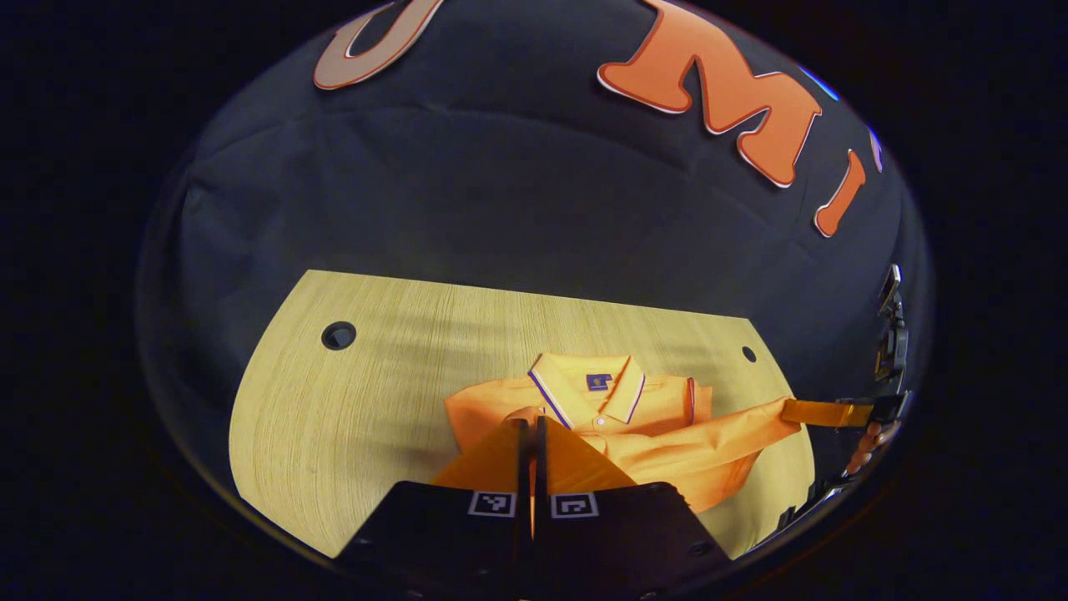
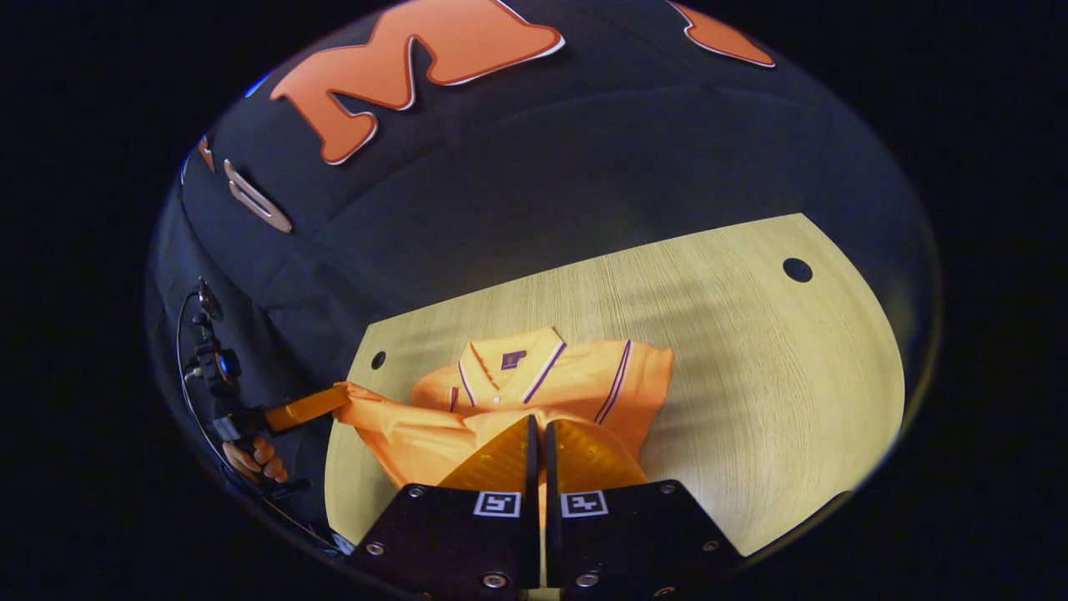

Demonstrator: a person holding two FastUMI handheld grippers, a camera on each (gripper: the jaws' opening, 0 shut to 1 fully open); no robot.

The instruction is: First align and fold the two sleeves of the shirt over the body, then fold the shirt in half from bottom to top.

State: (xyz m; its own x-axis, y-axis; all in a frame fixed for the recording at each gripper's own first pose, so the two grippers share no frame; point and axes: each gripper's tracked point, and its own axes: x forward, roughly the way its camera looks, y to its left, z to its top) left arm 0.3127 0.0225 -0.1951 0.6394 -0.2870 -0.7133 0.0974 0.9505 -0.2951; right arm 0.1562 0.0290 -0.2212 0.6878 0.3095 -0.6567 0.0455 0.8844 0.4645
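Shirt lies face up on the table, collar toward the table's far edge, body near its middle. Left gripper: jaws narrow, almost closed. In the right gripper view it pinches a stretch of shirt cloth drawn taut past the table's side edge, a hand behind it. Right gripper: jaws likewise narrow. In the left gripper view it pinches cloth pulled out over the table's opposite side edge.
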